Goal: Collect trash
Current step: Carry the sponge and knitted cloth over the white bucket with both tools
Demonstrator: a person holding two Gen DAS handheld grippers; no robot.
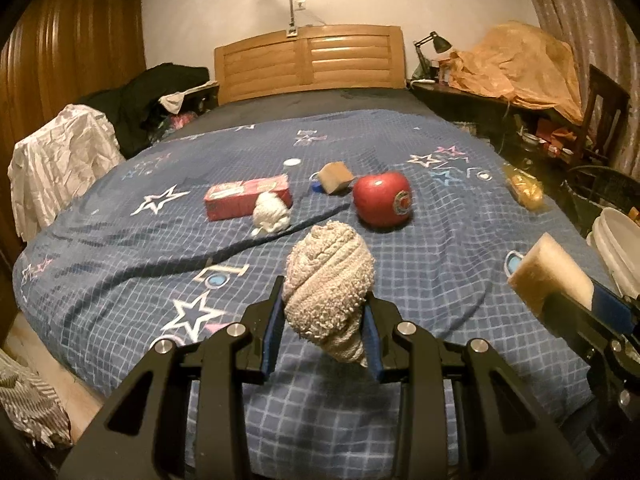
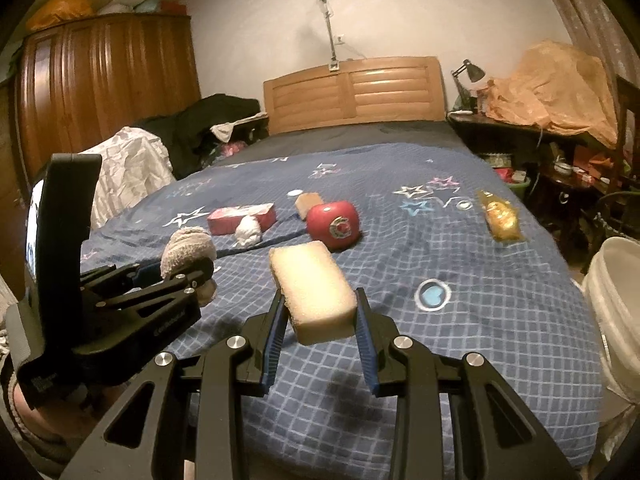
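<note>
The left tool [image 1: 326,320] is clenched on a rolled beige terry cloth [image 1: 330,288], held above the blue checked star-print bedspread [image 1: 120,264]. The right tool [image 2: 320,320] grips a pale yellow rectangular sponge [image 2: 312,292], also clear of the bed. Farther on lie a crumpled white tissue [image 1: 271,213] touching a red carton [image 1: 244,196], a red apple [image 1: 383,199], a second brown sponge [image 1: 336,176] and a yellow wrapper [image 2: 498,216]. A white bucket [image 2: 618,304] stands beside the bed's right edge.
</note>
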